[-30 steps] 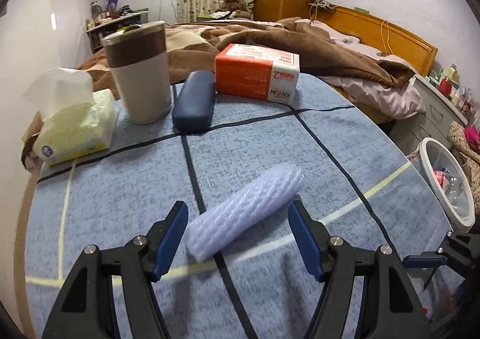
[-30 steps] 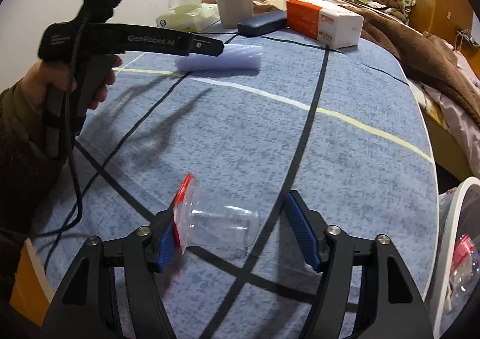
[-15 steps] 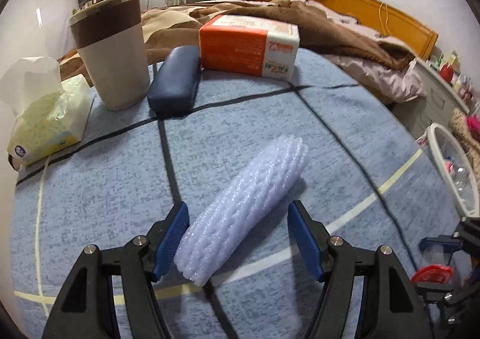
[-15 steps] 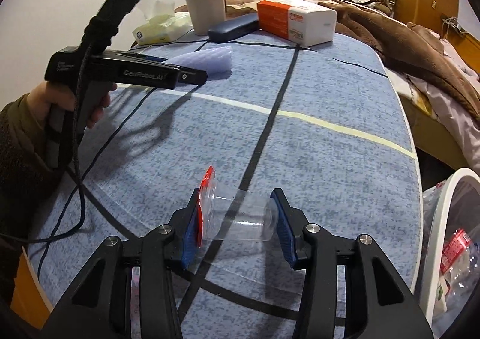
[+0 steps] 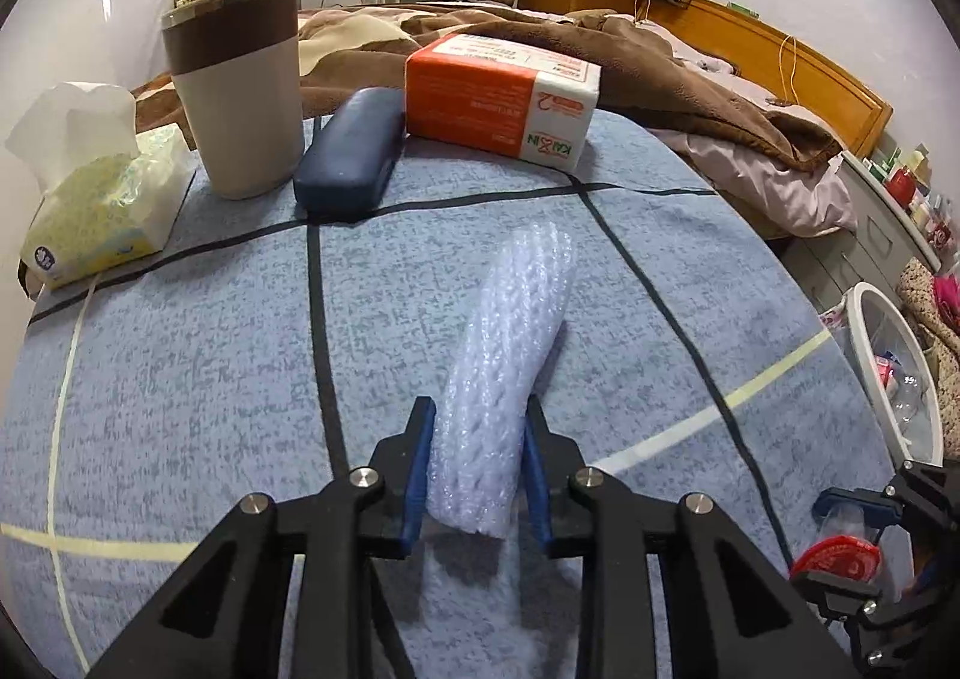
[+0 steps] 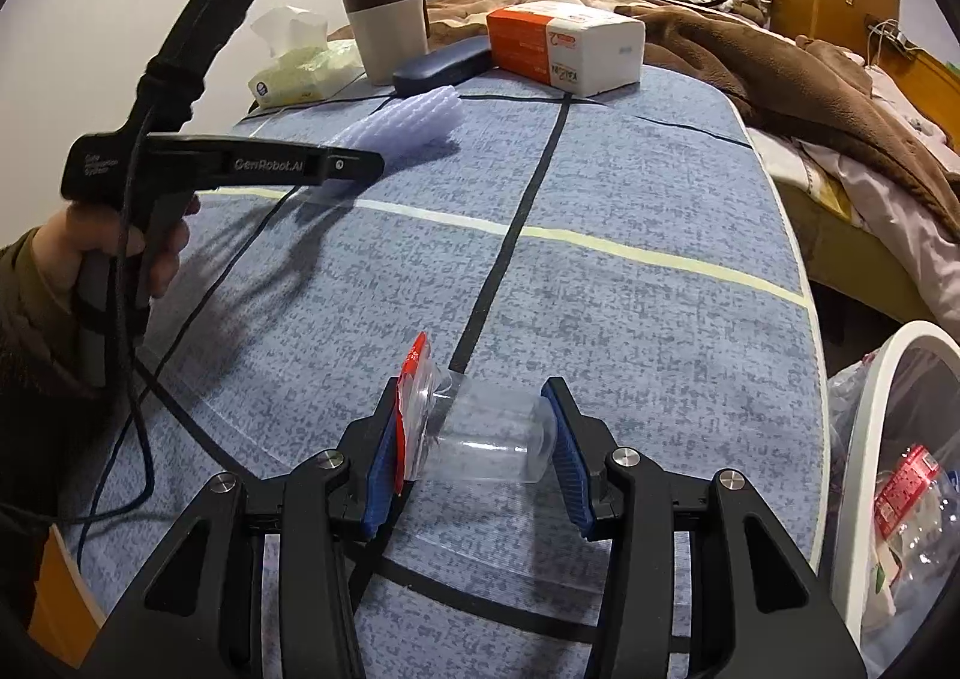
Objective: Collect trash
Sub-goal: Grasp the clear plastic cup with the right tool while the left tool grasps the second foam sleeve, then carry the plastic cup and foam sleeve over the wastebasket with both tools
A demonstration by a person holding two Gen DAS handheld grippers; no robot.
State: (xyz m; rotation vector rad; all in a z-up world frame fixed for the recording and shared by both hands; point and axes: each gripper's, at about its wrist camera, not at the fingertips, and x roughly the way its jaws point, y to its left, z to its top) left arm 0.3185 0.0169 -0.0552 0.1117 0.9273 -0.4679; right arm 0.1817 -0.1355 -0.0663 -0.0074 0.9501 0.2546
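Observation:
A roll of white bubble wrap (image 5: 510,373) lies on the blue table, near end between my left fingers. My left gripper (image 5: 480,469) is shut on that end. The roll also shows in the right wrist view (image 6: 414,114), with the left gripper (image 6: 354,165) over it. My right gripper (image 6: 474,445) is shut on a clear plastic cup (image 6: 486,439) with a red-edged lid, lying on its side at the table's near edge. The cup and right gripper (image 5: 864,547) show at the lower right of the left wrist view.
A white-rimmed trash bin (image 6: 882,439) with trash inside stands right of the table, also in the left wrist view (image 5: 900,367). At the table's far side are a tissue pack (image 5: 102,211), a brown-banded tumbler (image 5: 240,90), a blue case (image 5: 351,162) and an orange-white box (image 5: 504,99). A bed lies beyond.
My left gripper moved forward over the bubble wrap roll and shut on its near end. My right gripper shut on the plastic cup.

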